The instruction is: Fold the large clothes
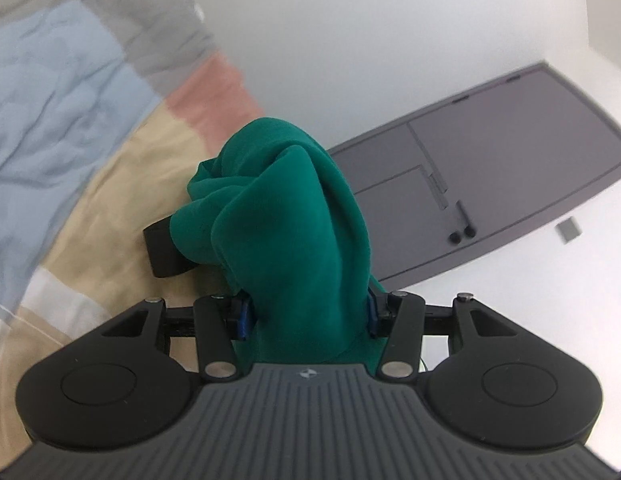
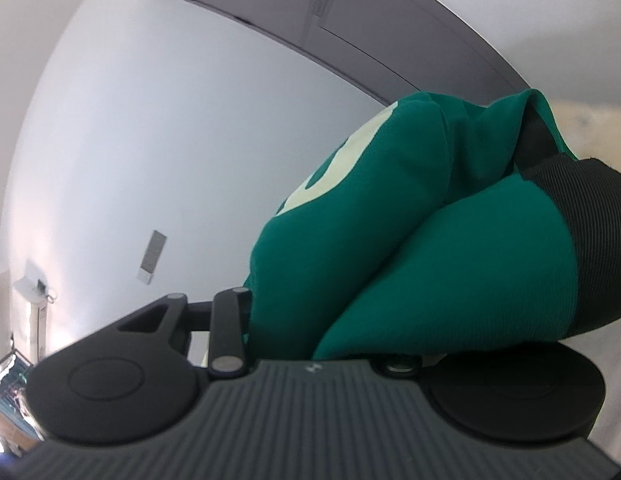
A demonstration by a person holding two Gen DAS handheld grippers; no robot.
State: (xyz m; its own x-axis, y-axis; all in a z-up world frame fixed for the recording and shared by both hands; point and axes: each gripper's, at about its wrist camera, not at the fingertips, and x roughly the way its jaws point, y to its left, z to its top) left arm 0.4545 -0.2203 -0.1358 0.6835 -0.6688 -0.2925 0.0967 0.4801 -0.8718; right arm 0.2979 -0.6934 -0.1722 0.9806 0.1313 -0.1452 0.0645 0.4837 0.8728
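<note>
A green sweatshirt (image 1: 288, 216) with black ribbed cuffs (image 1: 163, 250) and a cream print is bunched up in the left wrist view. My left gripper (image 1: 308, 312) is shut on a thick fold of it; the cloth hides the fingertips. In the right wrist view the same green sweatshirt (image 2: 410, 240) fills the right half, with its cream print (image 2: 330, 168) and a black ribbed cuff (image 2: 590, 240) showing. My right gripper (image 2: 330, 320) is shut on the cloth, its fingers buried under it. Both grippers hold the garment lifted above the bed.
A bed with a patchwork cover (image 1: 70, 120) of blue, grey, pink and beige lies at the left. A white wall (image 2: 150, 140) and a grey door (image 1: 510, 172) stand behind. A small wall plate (image 2: 152, 256) is on the wall.
</note>
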